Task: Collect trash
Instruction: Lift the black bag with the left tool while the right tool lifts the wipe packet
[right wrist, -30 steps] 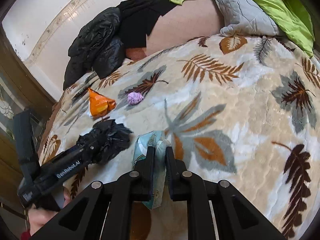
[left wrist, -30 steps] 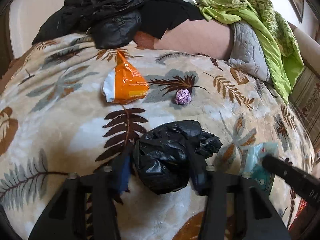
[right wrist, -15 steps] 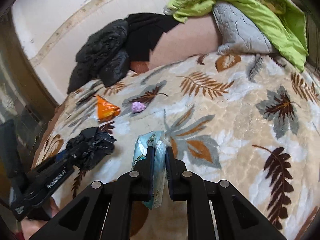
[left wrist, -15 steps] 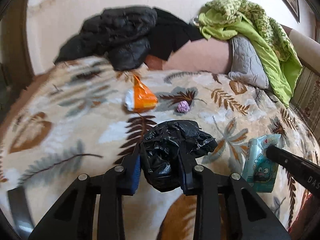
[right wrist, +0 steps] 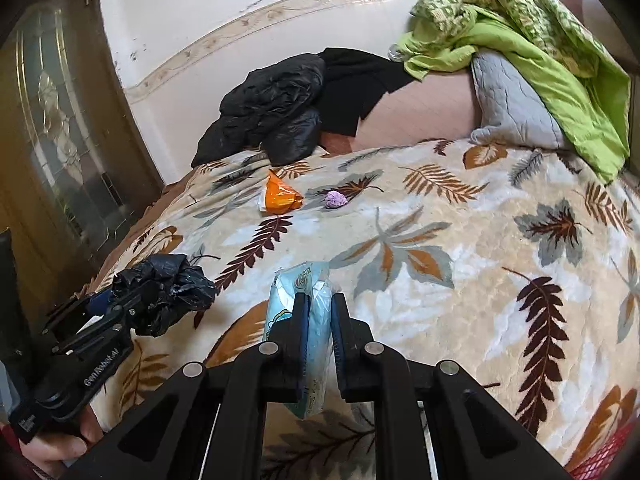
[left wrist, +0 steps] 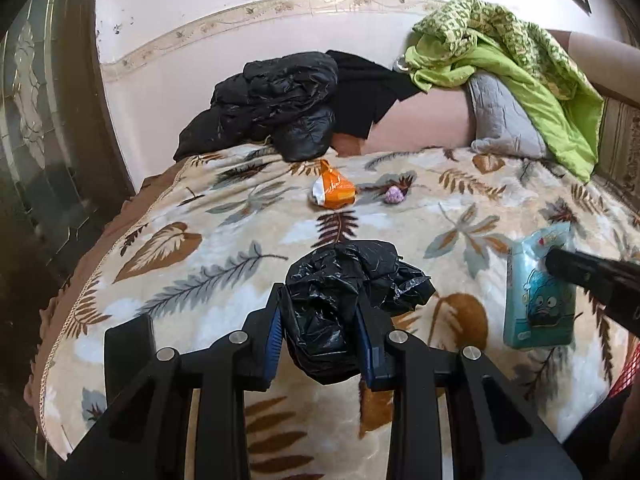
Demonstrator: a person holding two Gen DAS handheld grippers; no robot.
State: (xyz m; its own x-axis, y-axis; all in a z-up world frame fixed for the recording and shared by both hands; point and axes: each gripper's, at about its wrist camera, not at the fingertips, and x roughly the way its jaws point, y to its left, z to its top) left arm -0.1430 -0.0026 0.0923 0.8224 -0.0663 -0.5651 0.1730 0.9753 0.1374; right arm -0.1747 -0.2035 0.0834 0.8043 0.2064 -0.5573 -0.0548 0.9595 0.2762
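My left gripper (left wrist: 318,312) is shut on a crumpled black plastic bag (left wrist: 344,300), lifted above the leaf-patterned blanket (left wrist: 200,264). The right wrist view shows that bag (right wrist: 168,292) at lower left, in the left gripper (right wrist: 120,300). My right gripper (right wrist: 318,308) is shut on a light blue tissue pack (right wrist: 304,292), also seen at the right of the left wrist view as the pack (left wrist: 536,292). An orange snack wrapper (left wrist: 334,192) and a small purple crumpled ball (left wrist: 394,195) lie farther back on the blanket.
Black jackets (left wrist: 276,100) are piled at the head of the bed, with a grey pillow (left wrist: 500,116) and a green quilt (left wrist: 520,64) to the right. A dark glass-panelled door (left wrist: 36,120) stands left of the bed. A hand (right wrist: 60,444) holds the left gripper.
The left jaws closed on the black bag and lifted it. Both grippers pulled back from the bed and rose, so more wall and door show; the right kept its tissue pack.
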